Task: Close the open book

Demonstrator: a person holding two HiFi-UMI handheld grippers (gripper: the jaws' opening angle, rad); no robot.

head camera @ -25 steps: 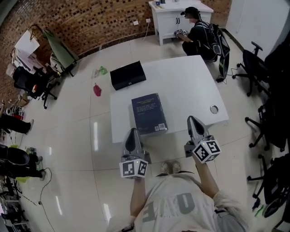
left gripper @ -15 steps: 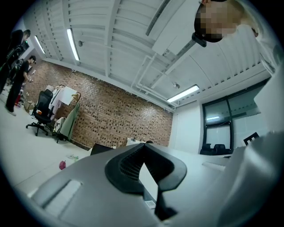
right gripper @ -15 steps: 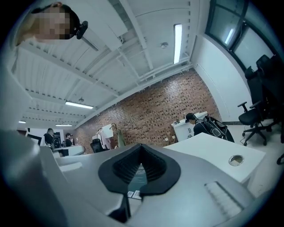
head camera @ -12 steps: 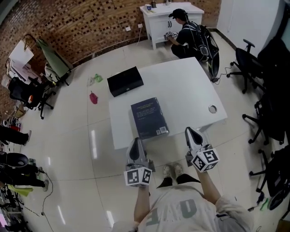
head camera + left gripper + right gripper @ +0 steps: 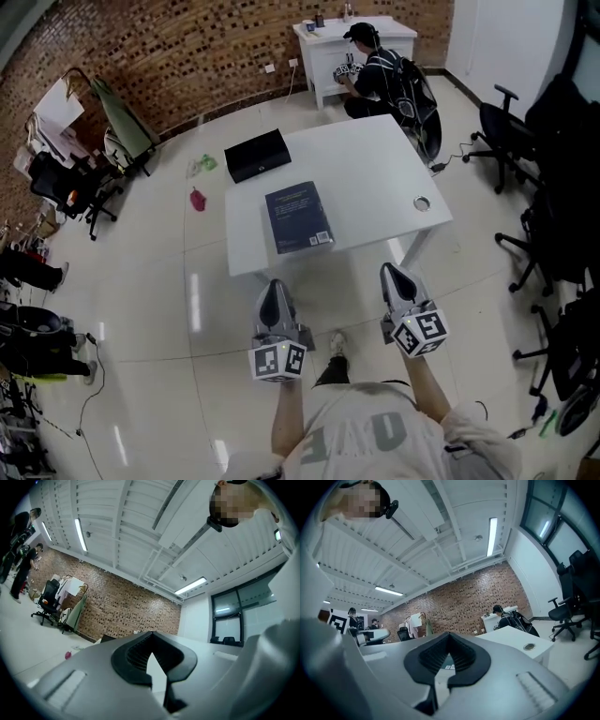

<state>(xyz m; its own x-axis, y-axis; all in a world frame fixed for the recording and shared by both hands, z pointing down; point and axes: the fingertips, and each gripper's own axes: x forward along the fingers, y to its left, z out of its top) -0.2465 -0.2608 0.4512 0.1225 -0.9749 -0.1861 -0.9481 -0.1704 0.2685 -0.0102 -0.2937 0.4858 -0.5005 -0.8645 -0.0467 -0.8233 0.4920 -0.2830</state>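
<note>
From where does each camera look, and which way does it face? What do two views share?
Head view: on the person's head, facing steeply down at the table and closed book; torso, forearms, left gripper, right gripper show.
Left gripper view: on that gripper, facing along its shut jaws to the brick wall; the person's head shows above.
Right gripper view: likewise, towards table and wall; head upper left.
Shared: head and right gripper views show the crouching person.

Bright, even light falls from ceiling strip lamps (image 5: 492,536), leaving pale glare streaks on the glossy floor (image 5: 194,300) and only soft shadows. Both gripper views curve hard at their dark round edges, with blurred foregrounds.
</note>
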